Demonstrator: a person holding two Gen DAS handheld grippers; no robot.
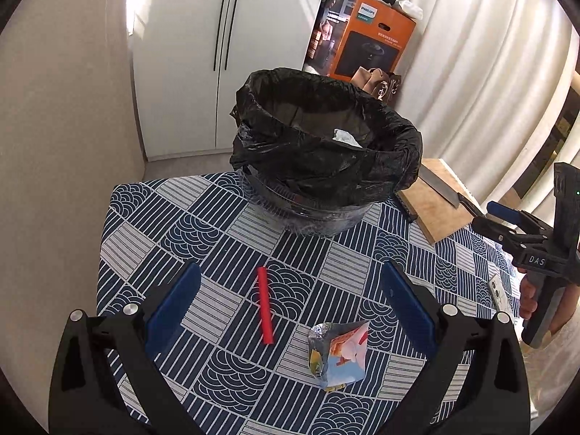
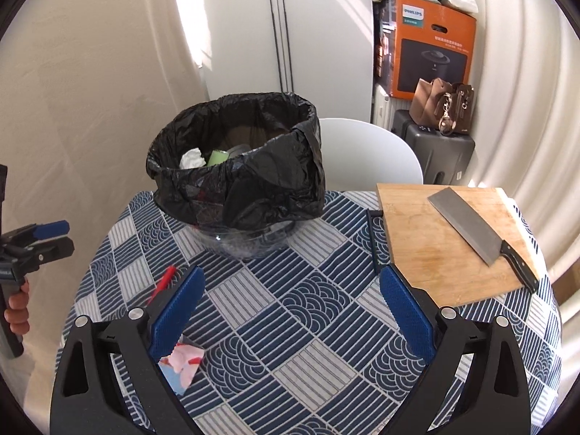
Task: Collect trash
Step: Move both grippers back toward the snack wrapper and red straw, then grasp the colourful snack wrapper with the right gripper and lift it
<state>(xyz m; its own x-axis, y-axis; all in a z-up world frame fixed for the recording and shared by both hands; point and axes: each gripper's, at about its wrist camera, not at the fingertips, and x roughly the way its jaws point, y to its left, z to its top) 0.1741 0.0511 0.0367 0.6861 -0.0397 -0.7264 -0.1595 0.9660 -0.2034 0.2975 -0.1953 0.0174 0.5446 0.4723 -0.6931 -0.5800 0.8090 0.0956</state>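
Bright daylight, sharp focus, fisheye-warped edges

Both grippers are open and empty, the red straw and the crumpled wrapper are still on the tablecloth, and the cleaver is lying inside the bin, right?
Not the cleaver: the right wrist view shows it lying on the cutting board, beside the bin. The rest holds.

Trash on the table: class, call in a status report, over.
Left gripper open, empty, above red straw and crumpled wrapper. Right gripper open, empty. Bin behind them, tissue inside. Path clear; cleaver on board, off right.
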